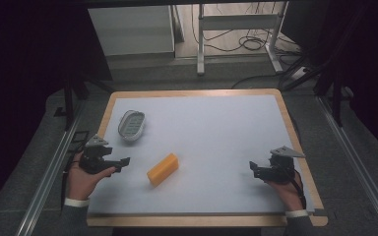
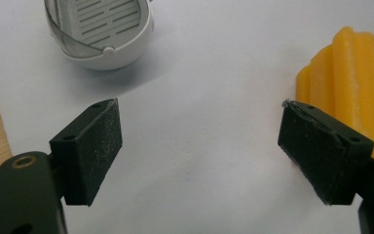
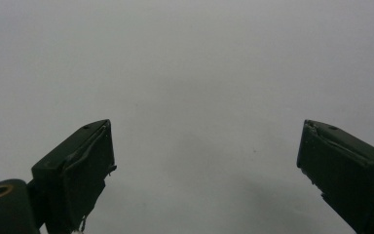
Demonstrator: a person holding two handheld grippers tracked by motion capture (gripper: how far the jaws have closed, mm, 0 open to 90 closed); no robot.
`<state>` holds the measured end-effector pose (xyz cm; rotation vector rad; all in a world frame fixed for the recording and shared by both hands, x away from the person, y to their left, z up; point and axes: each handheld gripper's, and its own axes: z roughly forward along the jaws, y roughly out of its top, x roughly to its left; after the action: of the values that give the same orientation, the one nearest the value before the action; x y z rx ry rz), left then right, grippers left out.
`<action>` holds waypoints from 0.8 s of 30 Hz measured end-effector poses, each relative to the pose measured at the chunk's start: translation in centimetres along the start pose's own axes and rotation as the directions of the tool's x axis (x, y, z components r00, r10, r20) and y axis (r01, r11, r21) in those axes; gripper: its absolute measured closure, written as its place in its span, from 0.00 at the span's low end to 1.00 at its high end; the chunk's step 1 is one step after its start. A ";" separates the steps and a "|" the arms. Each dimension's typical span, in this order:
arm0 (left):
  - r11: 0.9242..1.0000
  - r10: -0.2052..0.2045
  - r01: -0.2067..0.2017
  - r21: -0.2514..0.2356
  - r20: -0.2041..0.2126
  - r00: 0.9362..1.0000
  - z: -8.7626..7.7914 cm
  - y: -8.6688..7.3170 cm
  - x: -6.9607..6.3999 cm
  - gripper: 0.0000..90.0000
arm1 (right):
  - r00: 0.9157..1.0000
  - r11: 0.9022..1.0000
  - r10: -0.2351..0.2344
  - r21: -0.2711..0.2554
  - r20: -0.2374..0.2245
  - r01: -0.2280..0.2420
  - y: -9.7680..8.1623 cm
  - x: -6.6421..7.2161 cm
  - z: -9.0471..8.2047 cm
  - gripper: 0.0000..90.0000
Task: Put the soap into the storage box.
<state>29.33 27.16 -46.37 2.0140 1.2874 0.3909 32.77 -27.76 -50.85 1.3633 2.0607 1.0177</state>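
both hand-held grippers spread; left hand-held gripper (image 2: 199,146) view alone shows yellow block (image 2: 350,73) ridges, white dish (image 2: 102,34) slots

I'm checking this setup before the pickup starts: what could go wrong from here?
1. The orange block lies at a slant and has ridges; the left gripper, open and off to its side, may catch only a corner and spin it.
2. The white slotted dish sits close by the left gripper; a wide swing could knock it.
3. The right gripper is open, far from the block; a long reach could push it away.
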 end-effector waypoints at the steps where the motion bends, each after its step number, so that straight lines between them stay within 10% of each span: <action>1: 1.000 0.002 -0.002 0.000 0.005 1.000 -0.1 0.1 -0.1 0.18 | 1.000 1.000 0.000 -0.003 0.001 0.000 0.0 0.0 0.0 0.07; 24: 0.996 0.090 -0.091 0.011 0.047 0.995 -1.3 2.5 -3.5 0.17 | 1.000 1.000 -0.003 0.000 0.027 0.003 -0.2 -0.2 -0.7 0.08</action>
<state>28.66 23.98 -43.27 2.0858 1.1764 0.3765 32.24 -28.22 -50.58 1.3661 2.0427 0.9919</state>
